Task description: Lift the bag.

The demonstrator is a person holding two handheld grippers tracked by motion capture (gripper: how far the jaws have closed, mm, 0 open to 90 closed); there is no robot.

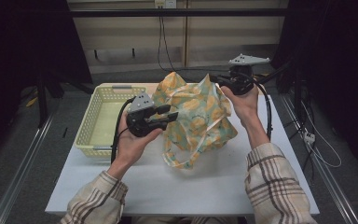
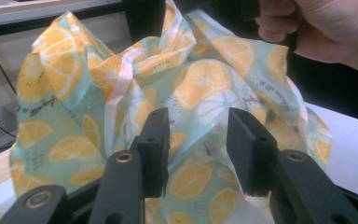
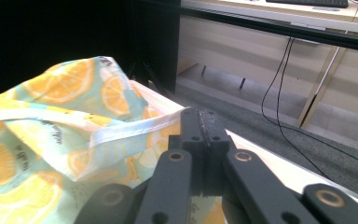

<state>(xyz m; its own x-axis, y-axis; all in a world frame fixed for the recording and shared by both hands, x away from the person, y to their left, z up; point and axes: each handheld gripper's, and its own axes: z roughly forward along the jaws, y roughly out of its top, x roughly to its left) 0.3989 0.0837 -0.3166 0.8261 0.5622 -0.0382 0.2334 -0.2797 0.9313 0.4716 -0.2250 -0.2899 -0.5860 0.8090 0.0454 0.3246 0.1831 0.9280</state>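
A cloth bag (image 1: 196,111) printed with orange slices on pale teal stands crumpled in the middle of the white table (image 1: 177,186). My left gripper (image 1: 170,113) is at its left side, pointing into the fabric. In the left gripper view the jaws of this gripper (image 2: 198,122) stand apart, with the bag (image 2: 200,84) just behind them and nothing pinched. My right gripper (image 1: 221,80) holds up the bag's top right corner. In the right gripper view its jaws (image 3: 200,116) are pressed together on the pale hem of the bag (image 3: 51,135).
A pale yellow plastic basket (image 1: 85,126) sits on the table's left part, close beside the bag. Bare white tabletop lies in front of the bag. Black cables (image 1: 266,112) trail from the grippers, and more hang by the back wall.
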